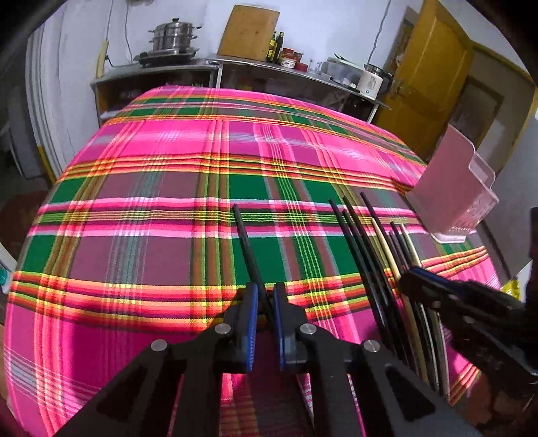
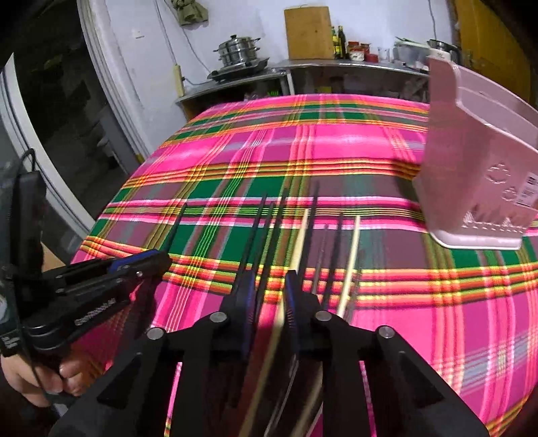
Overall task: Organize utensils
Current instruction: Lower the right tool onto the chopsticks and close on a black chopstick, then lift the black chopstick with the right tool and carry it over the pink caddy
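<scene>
My left gripper [image 1: 265, 292] is shut on a single black chopstick [image 1: 244, 239] that points away over the plaid tablecloth. A row of several black and pale wooden chopsticks [image 1: 373, 242] lies to its right. My right gripper [image 2: 268, 280] sits low over that row [image 2: 302, 235], its jaws a little apart with chopsticks running between and under them; I cannot tell whether it grips any. The right gripper also shows in the left wrist view [image 1: 433, 289], and the left gripper shows in the right wrist view [image 2: 141, 265]. A pink plastic utensil holder [image 2: 477, 161] stands upright at the right, also seen in the left wrist view [image 1: 450, 188].
The plaid tablecloth [image 1: 151, 201] covers the whole table. Behind it a metal counter [image 1: 208, 64] holds a steamer pot [image 1: 173, 35], a cutting board [image 1: 248, 32], bottles and jars. A yellow door [image 1: 433, 77] is at the back right.
</scene>
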Demonstrator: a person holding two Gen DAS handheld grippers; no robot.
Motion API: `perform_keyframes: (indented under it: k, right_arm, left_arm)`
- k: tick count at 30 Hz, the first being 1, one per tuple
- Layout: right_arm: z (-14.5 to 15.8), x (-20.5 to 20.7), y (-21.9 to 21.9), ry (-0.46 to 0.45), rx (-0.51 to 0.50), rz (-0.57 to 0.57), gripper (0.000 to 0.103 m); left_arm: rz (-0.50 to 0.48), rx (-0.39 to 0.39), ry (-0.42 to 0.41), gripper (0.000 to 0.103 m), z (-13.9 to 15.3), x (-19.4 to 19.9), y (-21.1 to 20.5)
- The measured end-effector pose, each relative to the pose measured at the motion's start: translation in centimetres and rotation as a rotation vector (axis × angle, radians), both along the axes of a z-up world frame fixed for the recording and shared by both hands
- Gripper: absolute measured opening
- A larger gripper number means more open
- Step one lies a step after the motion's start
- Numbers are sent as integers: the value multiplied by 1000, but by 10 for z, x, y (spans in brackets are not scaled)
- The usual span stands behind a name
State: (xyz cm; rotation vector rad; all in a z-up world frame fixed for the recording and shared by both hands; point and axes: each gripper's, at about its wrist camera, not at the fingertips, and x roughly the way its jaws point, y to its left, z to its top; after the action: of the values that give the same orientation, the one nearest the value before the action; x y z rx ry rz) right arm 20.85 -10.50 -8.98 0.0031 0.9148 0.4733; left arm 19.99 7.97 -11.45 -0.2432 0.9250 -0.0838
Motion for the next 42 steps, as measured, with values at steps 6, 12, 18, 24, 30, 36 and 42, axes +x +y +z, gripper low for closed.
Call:
perform_keyframes:
  k: [6, 12, 18, 24, 30, 36, 42]
  right_arm:
    - [-10, 17, 11, 30, -20, 11, 11]
    - [-14, 26, 18, 40, -41, 15, 10]
    - [-14, 36, 21, 66, -53, 9, 10]
    - [-14, 49, 21, 96, -30, 4, 7]
    - [2, 41, 14, 79, 28, 16, 7]
    - [34, 22, 3, 20, 71, 20, 6]
    - [66, -1, -13, -42, 108, 9, 6]
  left_arm:
    - [6, -39, 7, 10, -1, 8, 3]
    - [11, -19, 11, 10, -1, 16, -1]
    - [14, 18, 15, 10, -1, 27, -7]
    - [5, 56, 12, 7, 0, 33, -11]
    - [-16, 1, -38, 6, 22, 21, -8]
    - [-45, -29, -117, 5, 65, 1, -9]
    - [-64, -41, -184, 5, 101, -24, -12]
